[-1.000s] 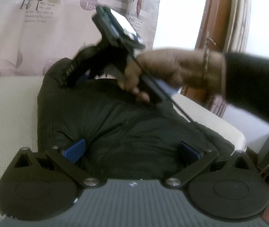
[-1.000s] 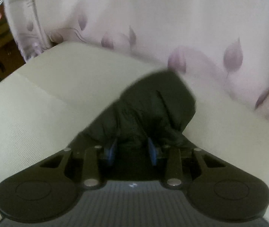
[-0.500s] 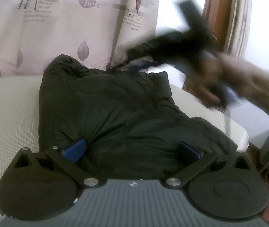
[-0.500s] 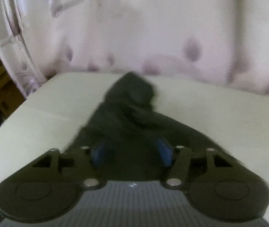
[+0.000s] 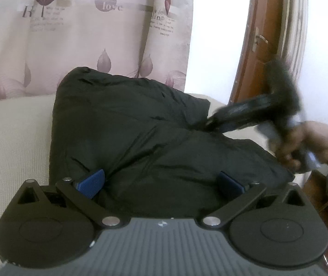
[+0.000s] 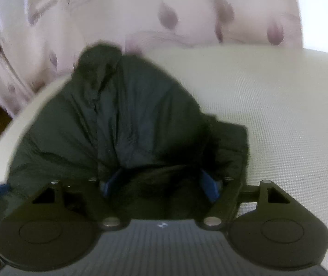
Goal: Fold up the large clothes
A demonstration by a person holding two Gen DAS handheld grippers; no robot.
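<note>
A black padded jacket lies bunched on a cream cushion. My left gripper is open, its blue pads wide apart, low over the jacket's near edge. In the left wrist view my right gripper is blurred at the right, its tip at the jacket's right fold. In the right wrist view the right gripper is open with jacket fabric bulging between its blue pads.
A pink leaf-print curtain hangs behind the cushion. A brown wooden door frame stands at the right. The cushion's far edge shows beyond the jacket in the right wrist view.
My right gripper has let go of the far jacket corner, opened, and swung right and down to the jacket's right side. The left gripper has stayed still and open.
</note>
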